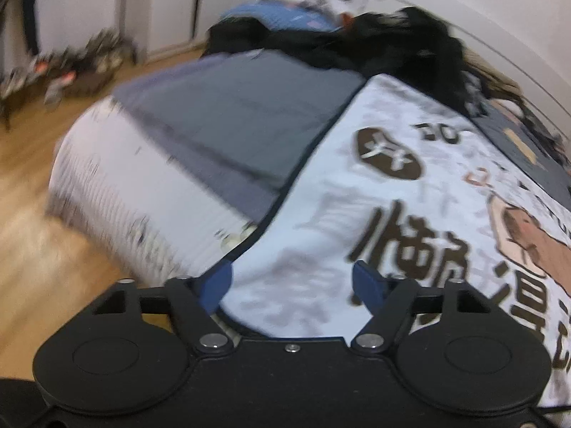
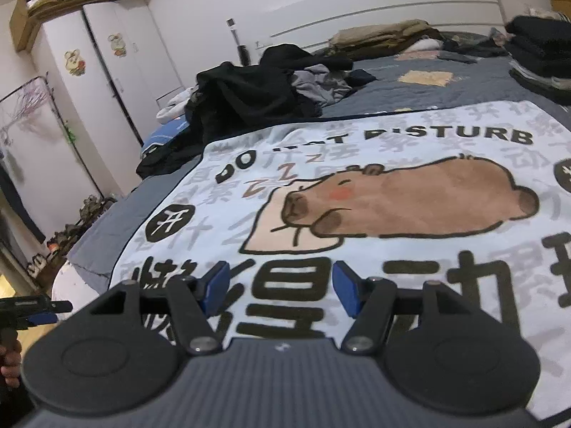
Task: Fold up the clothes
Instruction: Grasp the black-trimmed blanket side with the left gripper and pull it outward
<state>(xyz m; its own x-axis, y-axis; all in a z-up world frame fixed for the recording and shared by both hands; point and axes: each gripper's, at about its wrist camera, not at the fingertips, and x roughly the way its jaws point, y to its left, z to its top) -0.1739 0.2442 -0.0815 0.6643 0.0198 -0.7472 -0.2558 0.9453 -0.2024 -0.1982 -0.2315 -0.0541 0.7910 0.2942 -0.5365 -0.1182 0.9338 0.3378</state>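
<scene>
A white blanket (image 1: 410, 207) (image 2: 374, 214) with a sleeping capybara print, dark lettering and a dark trim lies spread flat on the bed. My left gripper (image 1: 292, 280) hangs over the blanket's near left corner. Its blue pads (image 1: 218, 285) stand apart on either side of the trimmed edge and do not press the cloth. My right gripper (image 2: 282, 278) is open just above the blanket's near edge, over the large dark characters, and holds nothing. The right wrist view also catches the left gripper (image 2: 35, 315) at its far left, with a hand (image 2: 9, 356) below it.
The blanket rests on a grey bedspread (image 1: 232, 117) (image 2: 410, 89). A heap of dark unfolded clothes (image 2: 249, 96) (image 1: 357, 42) sits behind it, and folded stacks (image 2: 539, 57) lie at the back right. White wardrobes (image 2: 117, 60) and a shoe rack (image 1: 64, 71) stand on the wooden floor (image 1: 32, 221) to the left.
</scene>
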